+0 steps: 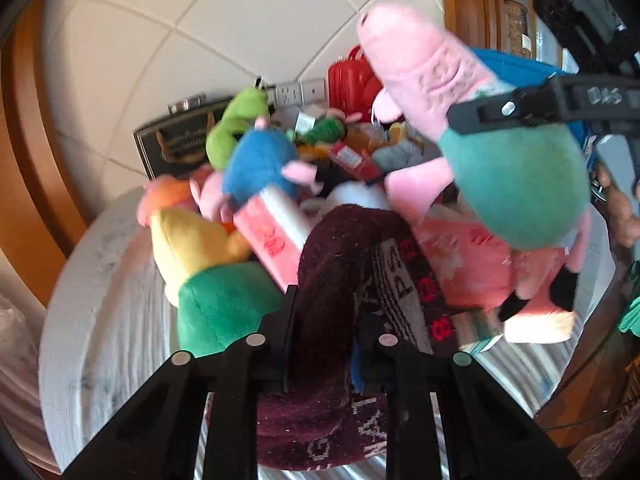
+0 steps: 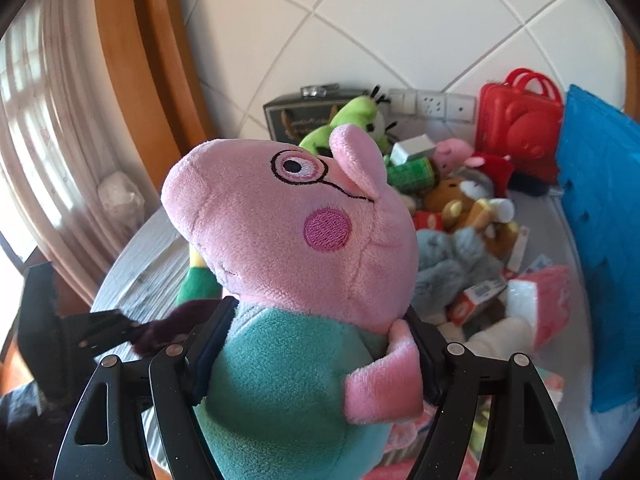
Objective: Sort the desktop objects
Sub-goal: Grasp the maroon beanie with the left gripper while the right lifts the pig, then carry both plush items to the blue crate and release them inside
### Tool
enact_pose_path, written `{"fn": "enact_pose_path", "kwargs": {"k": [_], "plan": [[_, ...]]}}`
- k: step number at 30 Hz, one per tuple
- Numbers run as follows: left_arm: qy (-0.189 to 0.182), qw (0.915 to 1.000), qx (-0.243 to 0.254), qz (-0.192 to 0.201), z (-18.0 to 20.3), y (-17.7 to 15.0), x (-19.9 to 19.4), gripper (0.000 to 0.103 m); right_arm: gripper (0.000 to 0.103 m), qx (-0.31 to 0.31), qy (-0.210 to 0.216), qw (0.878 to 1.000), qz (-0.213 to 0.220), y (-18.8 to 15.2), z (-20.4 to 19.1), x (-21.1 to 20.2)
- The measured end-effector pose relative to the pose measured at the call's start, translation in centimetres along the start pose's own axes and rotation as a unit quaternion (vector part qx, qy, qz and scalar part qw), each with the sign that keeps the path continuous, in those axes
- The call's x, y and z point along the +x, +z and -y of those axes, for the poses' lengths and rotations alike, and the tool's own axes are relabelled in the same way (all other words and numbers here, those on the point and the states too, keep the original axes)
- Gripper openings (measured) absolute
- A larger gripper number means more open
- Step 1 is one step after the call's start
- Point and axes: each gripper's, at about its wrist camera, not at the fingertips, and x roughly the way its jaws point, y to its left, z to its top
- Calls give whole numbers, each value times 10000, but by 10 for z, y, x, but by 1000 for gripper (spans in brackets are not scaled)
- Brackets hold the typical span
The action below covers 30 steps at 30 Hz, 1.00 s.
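Two hand-held grippers each pinched something above the cluttered counter (image 1: 104, 320): the left hand-held gripper (image 1: 326, 320) had its jaws pressed onto a maroon sock (image 1: 340, 264), whose woven white letters were partly folded away, only "PAS" and "AT" showing. The right hand-held gripper (image 2: 320, 344) clamped a pink pig doll (image 2: 288, 240) by its teal body, lifted clear of the heap. Print on the pink tissue packs (image 1: 272, 236) was too blurred to read.
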Motion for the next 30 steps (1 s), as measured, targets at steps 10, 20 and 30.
{"fn": "enact_pose_path", "kwargs": {"k": [10,20,30], "plan": [[91,9917,576,1142,48,86,-78,20,76,282,-162,9971,681,17,25,-78],[-349,9663,1140,2282,146,205,-110,20,76,614,-968,9695,2167,51,93,-227],[-786,9467,1259,2858,294,310,-80,20,76,941,-2215,9327,2686,75,251,-327]]}}
